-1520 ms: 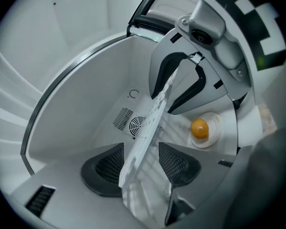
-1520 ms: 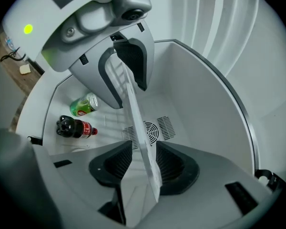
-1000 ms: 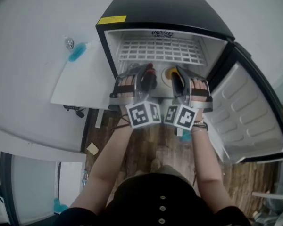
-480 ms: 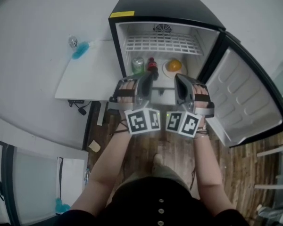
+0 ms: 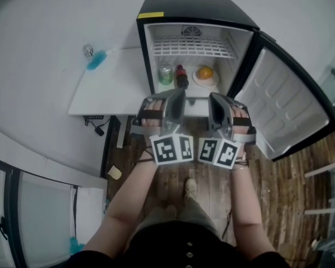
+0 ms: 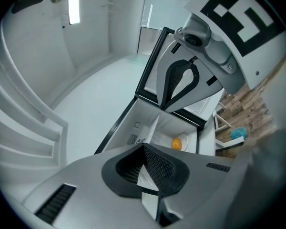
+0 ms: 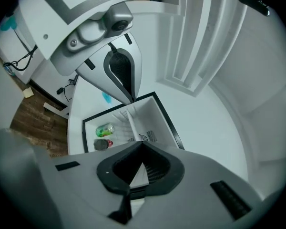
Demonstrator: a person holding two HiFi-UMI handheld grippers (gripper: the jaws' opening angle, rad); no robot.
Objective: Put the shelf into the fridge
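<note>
Only the head view takes in the whole fridge (image 5: 195, 7). It stands open, its door (image 5: 287, 102) swung wide to the right. The white wire shelf (image 5: 192, 47) lies level in the upper part and reaches from wall to wall. On the fridge bottom under it stand a green can (image 5: 165, 74) and a dark bottle (image 5: 181, 77), just beside each other, and to their right an orange (image 5: 205, 71) on a plate (image 5: 206, 81).

The left gripper (image 5: 180, 94) and right gripper (image 5: 213, 97) are side by side outside the opening, near its front edge and apart from each other, over the wood floor (image 5: 206, 172).

Of the fridge's contents the left gripper view shows only the orange; its own jaws cover the can and bottle. It also catches a blue thing (image 6: 237, 133) on the floor that the head view does not show. The right gripper view is the reverse: can and bottle show, but no orange.

Only these two views show the pads. Both claws are closed tip to tip, with nothing held.

A white table (image 5: 111, 88) stands just beside the fridge's left wall. The space under the shelf is free above the can and bottle, and the opening in front of the grippers is unblocked
</note>
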